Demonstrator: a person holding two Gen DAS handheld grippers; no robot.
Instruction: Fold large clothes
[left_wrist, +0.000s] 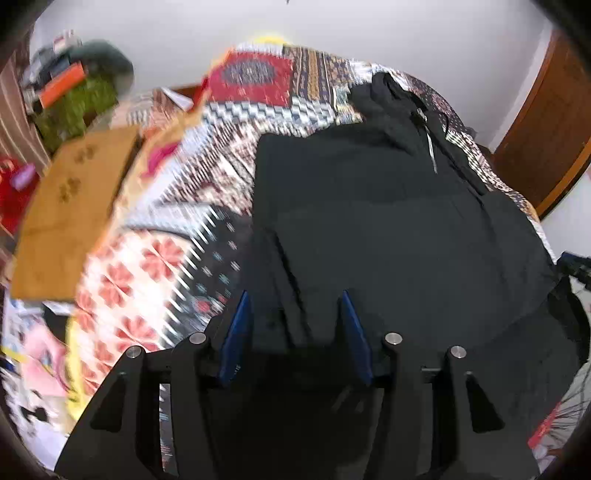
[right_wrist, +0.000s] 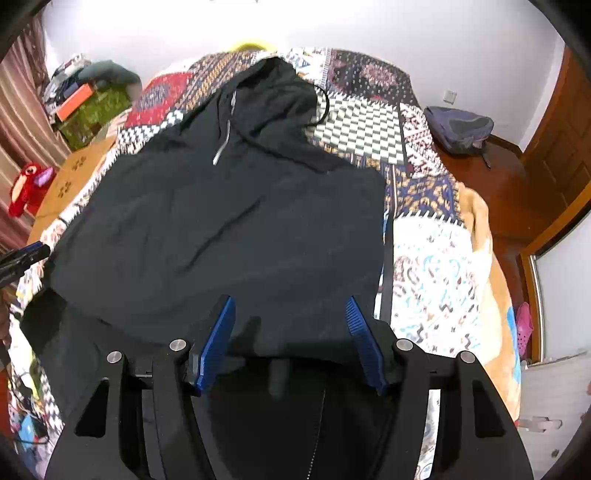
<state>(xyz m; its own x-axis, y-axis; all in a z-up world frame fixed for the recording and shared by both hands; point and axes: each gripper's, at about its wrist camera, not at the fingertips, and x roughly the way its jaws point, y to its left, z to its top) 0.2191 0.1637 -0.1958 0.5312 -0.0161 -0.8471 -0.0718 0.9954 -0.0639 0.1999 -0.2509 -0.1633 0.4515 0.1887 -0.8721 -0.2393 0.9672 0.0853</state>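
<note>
A black zip hoodie (right_wrist: 236, 221) lies spread on a patterned bedspread (right_wrist: 436, 280), hood toward the far end, sleeves folded in. It also shows in the left wrist view (left_wrist: 388, 229). My left gripper (left_wrist: 293, 306) is open over the hoodie's near left hem, blue pads apart with nothing between them. My right gripper (right_wrist: 290, 308) is open over the near right hem, and the cloth lies under it. The left gripper's tip shows at the left edge of the right wrist view (right_wrist: 26, 254).
A wooden side table (left_wrist: 70, 206) stands left of the bed, with a red toy (right_wrist: 27, 188) and cluttered shelves (right_wrist: 85, 103) beyond. A grey backpack (right_wrist: 461, 127) lies on the floor at the right, near a wooden door (right_wrist: 557, 147).
</note>
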